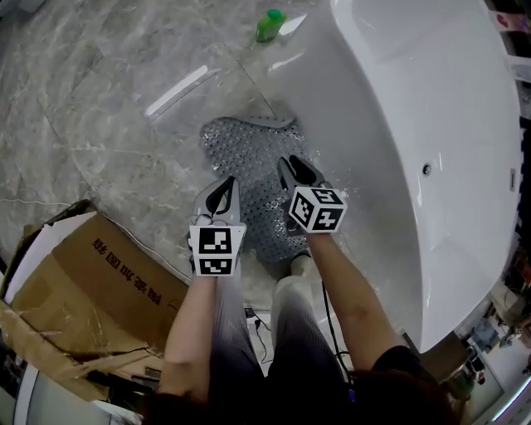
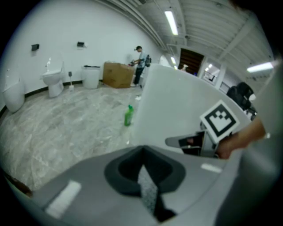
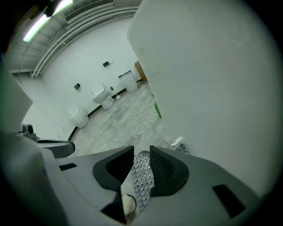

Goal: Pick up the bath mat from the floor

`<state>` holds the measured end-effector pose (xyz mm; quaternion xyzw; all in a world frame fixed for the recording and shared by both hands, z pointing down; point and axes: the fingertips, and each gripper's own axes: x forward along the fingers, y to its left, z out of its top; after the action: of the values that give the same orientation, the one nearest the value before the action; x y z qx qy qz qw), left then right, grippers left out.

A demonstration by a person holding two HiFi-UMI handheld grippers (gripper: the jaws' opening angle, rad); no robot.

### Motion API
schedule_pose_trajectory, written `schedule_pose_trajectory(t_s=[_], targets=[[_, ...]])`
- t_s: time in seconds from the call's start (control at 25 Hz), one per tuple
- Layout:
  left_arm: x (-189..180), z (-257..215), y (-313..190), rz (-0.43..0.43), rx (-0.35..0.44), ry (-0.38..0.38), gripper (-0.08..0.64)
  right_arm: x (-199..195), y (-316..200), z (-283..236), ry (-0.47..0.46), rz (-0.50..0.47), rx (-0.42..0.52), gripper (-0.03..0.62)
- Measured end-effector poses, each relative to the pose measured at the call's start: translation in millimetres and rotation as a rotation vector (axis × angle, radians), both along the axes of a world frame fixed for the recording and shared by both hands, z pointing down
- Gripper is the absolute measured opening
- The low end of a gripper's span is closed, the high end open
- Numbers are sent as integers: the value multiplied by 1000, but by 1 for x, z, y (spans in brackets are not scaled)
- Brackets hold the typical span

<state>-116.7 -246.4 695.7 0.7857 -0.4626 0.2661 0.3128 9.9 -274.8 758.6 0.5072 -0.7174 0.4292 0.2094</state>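
Note:
The grey perforated bath mat (image 1: 249,153) lies on the marble floor against the foot of the white bathtub (image 1: 398,124), its near part lifted toward me. My left gripper (image 1: 222,189) holds the mat's near left edge; in the left gripper view its jaws (image 2: 142,154) are closed with a strip of the mat (image 2: 148,190) pinched between them. My right gripper (image 1: 292,168) is at the mat's near right edge. In the right gripper view the right gripper (image 3: 141,154) has its jaws apart, and the mat (image 3: 143,176) shows in the gap without being pressed by the pads.
A green bottle (image 1: 270,25) stands on the floor at the tub's far end. A flattened cardboard box (image 1: 91,290) lies at my left. Cables (image 1: 257,319) run by my feet. A toilet (image 2: 54,79) and a person (image 2: 139,66) are far across the room.

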Motion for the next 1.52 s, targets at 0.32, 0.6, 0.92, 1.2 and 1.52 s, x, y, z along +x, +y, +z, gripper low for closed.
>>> schedule_pose_trajectory(t_s=[0.32, 0.6, 0.92, 1.2, 1.52], targets=[[-8, 55, -4, 52, 11, -24, 9, 2, -13, 65, -28, 104, -20, 112], [-25, 109, 7, 33, -16, -27, 9, 1, -19, 115, -54, 180, -15, 124], [-34, 159, 2, 3, 8, -39, 8, 16, -34, 170, -78, 321, -3, 135], [-35, 196, -1, -5, 20, -56, 8, 20, -48, 204, -112, 372, 27, 146], [-25, 224, -1, -10, 33, -52, 8, 26, -63, 220, -220, 498, 79, 161]])
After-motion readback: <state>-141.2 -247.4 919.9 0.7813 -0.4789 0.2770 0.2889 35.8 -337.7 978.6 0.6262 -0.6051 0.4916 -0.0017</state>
